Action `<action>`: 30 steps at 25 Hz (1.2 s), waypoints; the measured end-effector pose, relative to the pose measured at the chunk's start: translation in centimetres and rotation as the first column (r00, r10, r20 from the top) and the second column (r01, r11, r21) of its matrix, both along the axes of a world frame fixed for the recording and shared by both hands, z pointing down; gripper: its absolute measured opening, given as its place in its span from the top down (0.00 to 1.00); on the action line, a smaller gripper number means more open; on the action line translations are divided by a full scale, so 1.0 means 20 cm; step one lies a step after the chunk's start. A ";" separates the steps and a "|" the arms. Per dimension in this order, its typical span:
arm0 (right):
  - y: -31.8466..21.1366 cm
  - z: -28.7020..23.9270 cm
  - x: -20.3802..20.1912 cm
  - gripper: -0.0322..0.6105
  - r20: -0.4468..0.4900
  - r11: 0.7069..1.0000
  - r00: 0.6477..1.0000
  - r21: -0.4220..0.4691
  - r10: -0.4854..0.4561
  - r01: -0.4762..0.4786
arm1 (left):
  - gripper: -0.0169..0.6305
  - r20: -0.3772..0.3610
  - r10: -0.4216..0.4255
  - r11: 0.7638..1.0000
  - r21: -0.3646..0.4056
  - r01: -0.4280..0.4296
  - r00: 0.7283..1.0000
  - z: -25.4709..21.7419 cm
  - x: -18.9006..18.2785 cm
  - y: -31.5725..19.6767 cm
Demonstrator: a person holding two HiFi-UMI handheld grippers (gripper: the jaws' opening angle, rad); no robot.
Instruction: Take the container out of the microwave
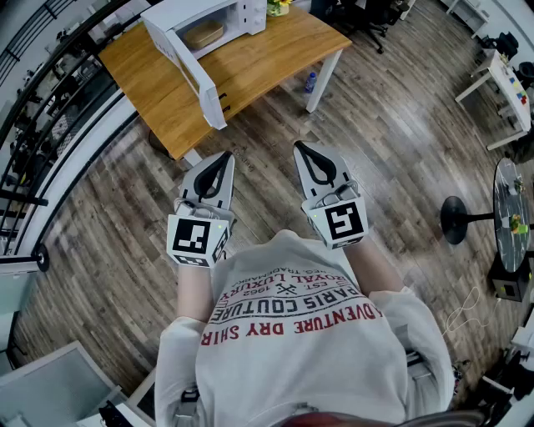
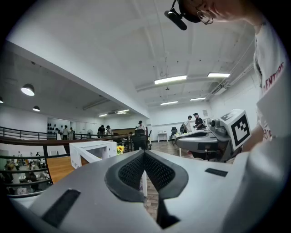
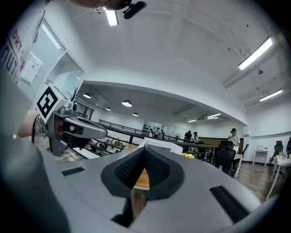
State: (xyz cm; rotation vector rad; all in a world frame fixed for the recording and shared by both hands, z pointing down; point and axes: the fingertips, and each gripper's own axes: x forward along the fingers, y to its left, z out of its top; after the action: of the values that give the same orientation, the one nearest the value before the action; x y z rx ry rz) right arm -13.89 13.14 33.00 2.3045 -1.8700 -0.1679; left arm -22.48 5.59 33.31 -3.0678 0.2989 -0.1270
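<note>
A white microwave (image 1: 219, 21) stands on a wooden table (image 1: 250, 71) at the top of the head view, its door (image 1: 192, 71) swung wide open. Inside it lies a flat tan container (image 1: 204, 34). My left gripper (image 1: 224, 157) and right gripper (image 1: 300, 148) are held side by side in front of the person's chest, over the floor and well short of the table. Both point level toward it, both are shut, and neither holds anything. In the left gripper view the jaw tips (image 2: 144, 152) meet, with the microwave (image 2: 91, 150) far off. The right gripper's (image 3: 144, 149) tips meet too.
A blue bottle (image 1: 310, 82) lies on the plank floor by a white table leg. Yellow flowers (image 1: 278, 7) stand beside the microwave. A black railing (image 1: 50, 75) runs along the left. A round black table (image 1: 509, 208) is at the right. People stand far off.
</note>
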 end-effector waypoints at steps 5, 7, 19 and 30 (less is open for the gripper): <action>-0.01 0.02 -0.01 0.91 0.015 1.000 1.000 -0.009 0.011 -0.011 | 0.95 0.000 0.007 1.000 0.006 -0.007 1.000 0.01 0.00 -0.02; -0.01 0.04 -0.01 0.91 0.024 1.000 1.000 -0.024 0.015 -0.015 | 0.95 0.002 0.010 1.000 0.007 -0.010 1.000 0.02 0.00 -0.02; -0.07 0.09 -0.02 0.90 0.041 0.997 0.997 -0.044 -0.069 0.071 | 0.95 0.009 0.002 1.000 0.000 -0.002 1.000 0.04 0.04 -0.04; -0.25 0.14 0.27 0.55 -0.046 0.980 0.982 -0.091 -0.182 0.177 | 0.95 0.040 -0.109 0.994 -0.026 0.110 0.993 0.14 0.24 -0.17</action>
State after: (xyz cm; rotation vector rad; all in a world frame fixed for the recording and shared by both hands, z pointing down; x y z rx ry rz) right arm -8.49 8.18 35.78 2.0540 -2.0156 -0.1671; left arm -17.72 2.26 36.09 -3.0720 0.4670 -0.1968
